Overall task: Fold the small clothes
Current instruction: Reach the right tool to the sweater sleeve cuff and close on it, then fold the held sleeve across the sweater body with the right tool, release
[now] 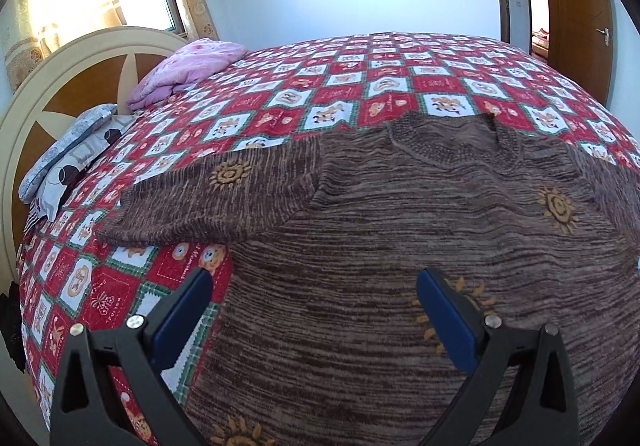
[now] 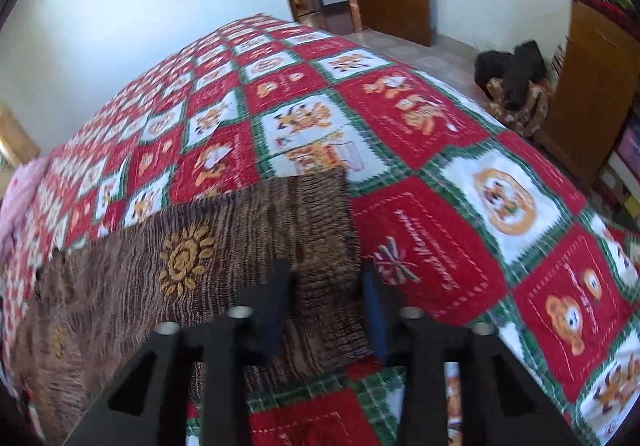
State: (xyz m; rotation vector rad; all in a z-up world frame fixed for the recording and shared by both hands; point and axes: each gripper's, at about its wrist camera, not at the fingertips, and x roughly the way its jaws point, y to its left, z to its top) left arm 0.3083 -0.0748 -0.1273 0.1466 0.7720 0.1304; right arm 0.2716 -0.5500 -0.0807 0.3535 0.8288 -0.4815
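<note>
A brown knitted sweater (image 1: 360,226) with orange sun motifs lies flat on the bed, neck away from me. In the left wrist view my left gripper (image 1: 316,286) hangs wide open just above the sweater's lower left edge, one blue pad over the bedspread, the other over the knit. One sleeve (image 1: 208,202) stretches out to the left there. In the right wrist view the other sleeve (image 2: 240,238) points away from me. My right gripper (image 2: 326,278) has its jaws narrowed on the right half of that sleeve near the cuff, with knit filling the gap between the pads.
A red, white and green checked bedspread (image 2: 440,206) covers the bed. A pink quilt (image 1: 188,66) and pillows (image 1: 72,158) lie by the headboard (image 1: 60,78). Right of the bed stand a wooden cabinet (image 2: 592,86) and a dark pile of clothes (image 2: 516,82) on the floor.
</note>
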